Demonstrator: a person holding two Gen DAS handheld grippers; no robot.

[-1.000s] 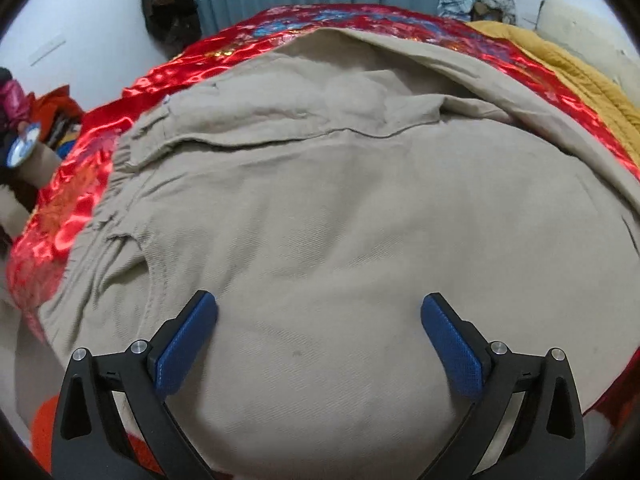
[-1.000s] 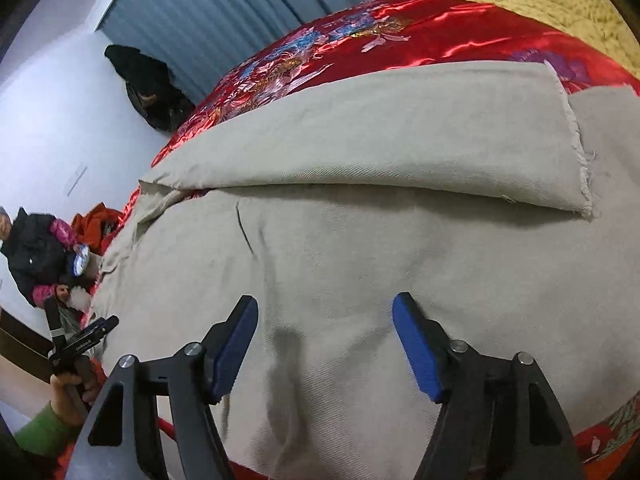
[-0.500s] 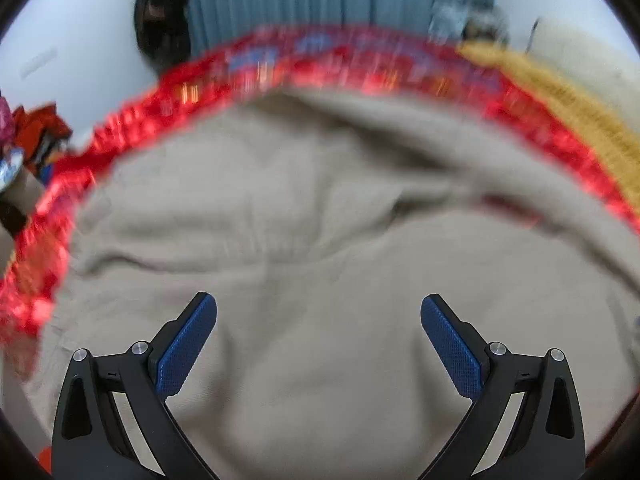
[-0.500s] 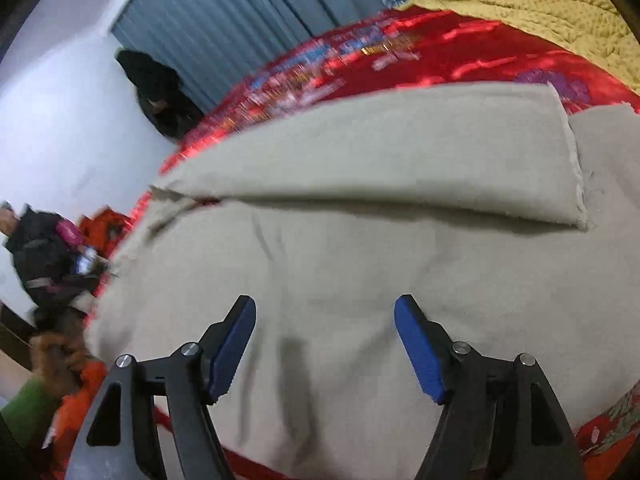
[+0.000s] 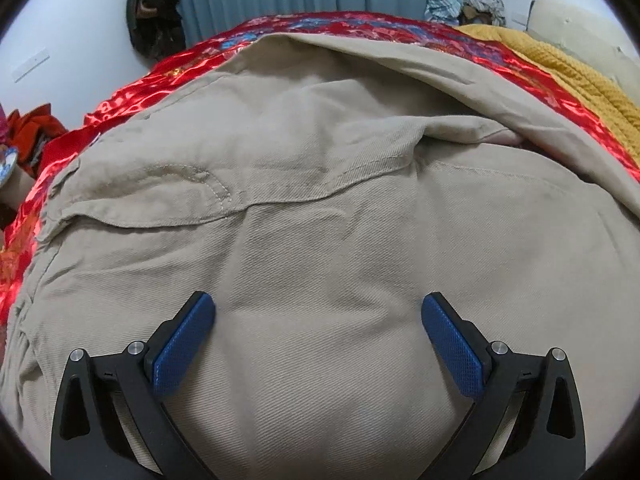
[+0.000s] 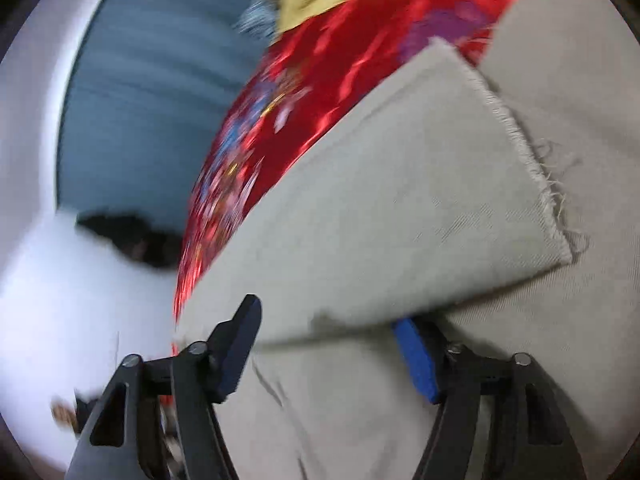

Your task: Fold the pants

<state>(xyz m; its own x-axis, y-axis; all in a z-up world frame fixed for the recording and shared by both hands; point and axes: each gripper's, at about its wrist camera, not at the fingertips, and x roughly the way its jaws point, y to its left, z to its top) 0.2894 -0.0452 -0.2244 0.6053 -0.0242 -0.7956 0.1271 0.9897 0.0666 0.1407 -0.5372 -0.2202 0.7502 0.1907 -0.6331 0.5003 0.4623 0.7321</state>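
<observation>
Pants (image 5: 320, 216) in beige twill lie spread over the red satin bedspread (image 5: 132, 92), filling the space ahead of both your tools. Your left gripper (image 5: 318, 320) stands wide apart above the seat area, its blue pads (image 5: 182, 350) just over the cloth with nothing between them. Your right gripper (image 6: 328, 344) is also spread wide; one blue finger (image 6: 416, 360) sits tucked under the edge of the folded-over leg (image 6: 400, 208), the other beside it on top. That leg's frayed hem (image 6: 532, 168) points away from you to the right, long axis running across the bed. A mustard blanket (image 5: 580, 76) lies beyond.
</observation>
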